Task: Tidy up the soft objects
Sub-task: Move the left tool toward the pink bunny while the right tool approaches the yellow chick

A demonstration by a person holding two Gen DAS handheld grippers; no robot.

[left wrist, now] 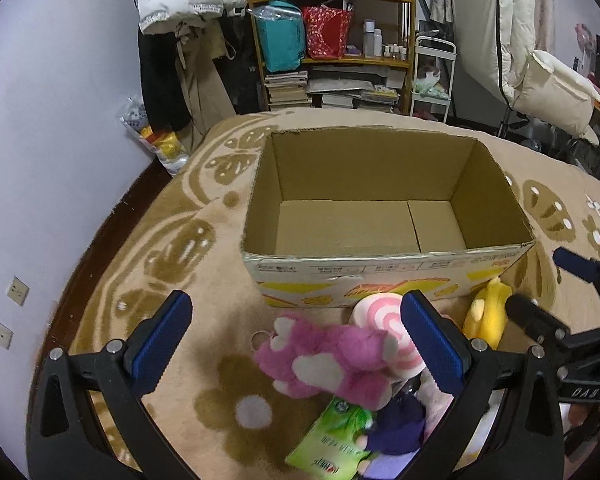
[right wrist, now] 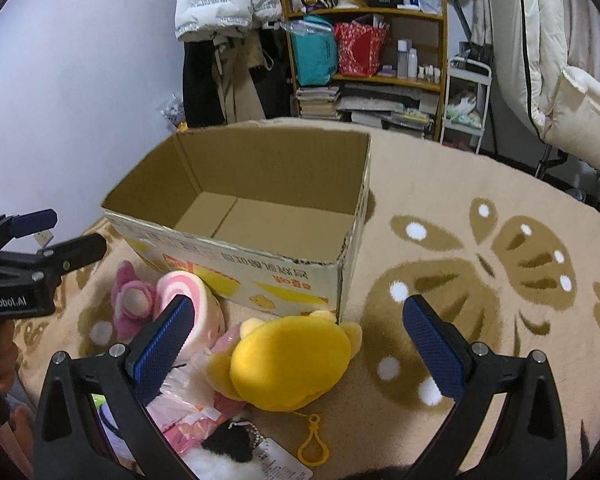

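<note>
An open, empty cardboard box (left wrist: 380,256) (right wrist: 260,256) stands on the patterned blanket. Soft toys lie in a pile in front of it: a pink plush bear (left wrist: 324,356) (right wrist: 130,304), a pink-and-white swirl cushion (left wrist: 384,312) (right wrist: 192,292), a yellow plush (left wrist: 486,312) (right wrist: 292,360), a green packet (left wrist: 332,440) and a purple plush (left wrist: 400,424). My left gripper (left wrist: 296,336) is open above the pink bear. My right gripper (right wrist: 300,336) is open above the yellow plush. Each gripper also shows in the other's view (left wrist: 540,292) (right wrist: 56,232).
A beige blanket (right wrist: 480,280) with brown flower patterns covers the surface. Behind stand a wooden shelf (left wrist: 332,40) with bags and books, hanging coats (left wrist: 180,40), a white cart (left wrist: 432,76) and a white wall at left. A yellow clip (right wrist: 312,444) lies by the yellow plush.
</note>
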